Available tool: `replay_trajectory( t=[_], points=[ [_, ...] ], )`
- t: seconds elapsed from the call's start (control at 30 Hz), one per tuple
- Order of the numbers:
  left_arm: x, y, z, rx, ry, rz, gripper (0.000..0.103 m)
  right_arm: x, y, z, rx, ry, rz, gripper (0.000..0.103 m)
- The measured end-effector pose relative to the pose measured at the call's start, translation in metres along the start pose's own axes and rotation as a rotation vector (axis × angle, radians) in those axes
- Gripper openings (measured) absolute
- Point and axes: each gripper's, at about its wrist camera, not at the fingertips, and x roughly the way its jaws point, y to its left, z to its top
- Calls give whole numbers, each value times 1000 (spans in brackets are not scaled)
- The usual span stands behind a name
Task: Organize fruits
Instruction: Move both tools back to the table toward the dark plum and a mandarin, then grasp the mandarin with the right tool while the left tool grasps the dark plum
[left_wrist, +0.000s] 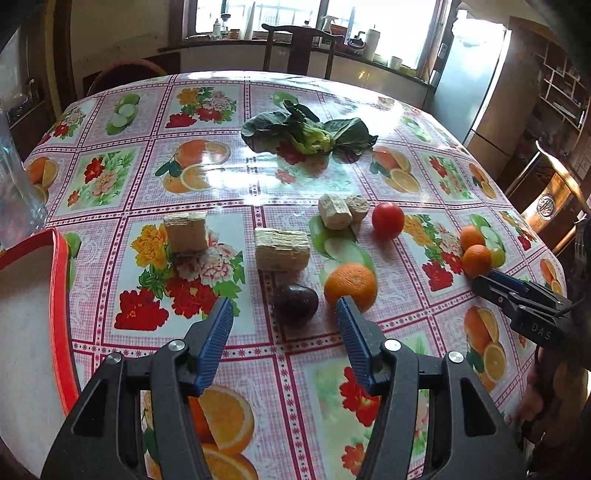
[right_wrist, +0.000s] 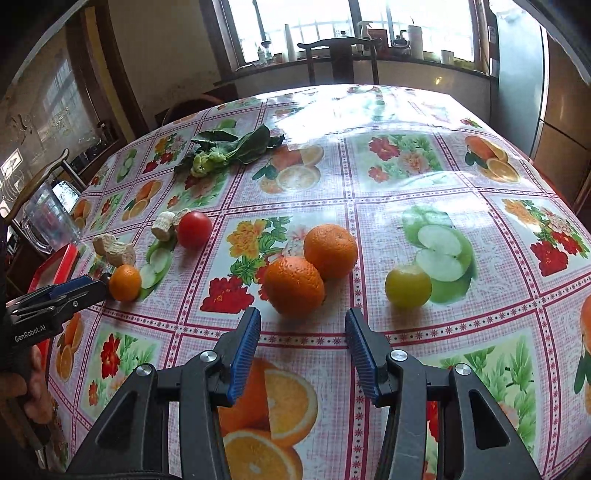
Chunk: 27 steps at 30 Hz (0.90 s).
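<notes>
Both claws half-wide, empty: left claw (left_wrist: 284, 321) nearing dark fruit (left_wrist: 294, 298), right claw (right_wrist: 303, 332) nearing orange (right_wrist: 294, 286). Risk: nudging round fruit, rolling across slick worktop (right_wrist: 424, 177).

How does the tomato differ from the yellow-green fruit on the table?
The tomato is red and glossy; the yellow-green fruit is pale and duller. The tomato sits beside a beige food block; the yellow-green fruit stands alone, right of the two oranges. Both are round, resting on the tablecloth, ungripped.

Daylight pours in from the far windows (left_wrist: 258, 18), which are blown out white. Glare streaks the glossy worktop (right_wrist: 388, 122). Fisheye bending curves the edges; corners go dark.
</notes>
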Motion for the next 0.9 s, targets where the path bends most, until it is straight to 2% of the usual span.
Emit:
replay_trajectory(
  t=[0.17,0.33,0.4,0.47,0.53,0.7,0.83,0.87,0.9],
  points=[
    [7,6,10,-10,-22,10,57,7,0,7,2,-9,-10,49],
    [6,7,2,-8,-25,-22,57,8,3,6,-6,-18,-15,48],
    [6,9,-1,-9,-24,-38,57,7,1,6,2,-22,-3,44],
    [6,12,-3,-2,-24,-36,57,7,1,6,7,-16,24,34],
    [5,16,-5,-6,-18,-57,57,6,3,6,1,-18,17,34],
    [6,8,-4,62,21,-52,57,7,2,6,9,-20,28,34],
    [11,-3,-3,128,9,-23,57,9,2,8,7,-22,31,34],
    [13,-3,-2,126,5,-32,56,8,2,7,7,-22,31,34],
    [13,-4,-1,125,1,-40,48,8,2,7,8,-23,32,34]
  ],
)
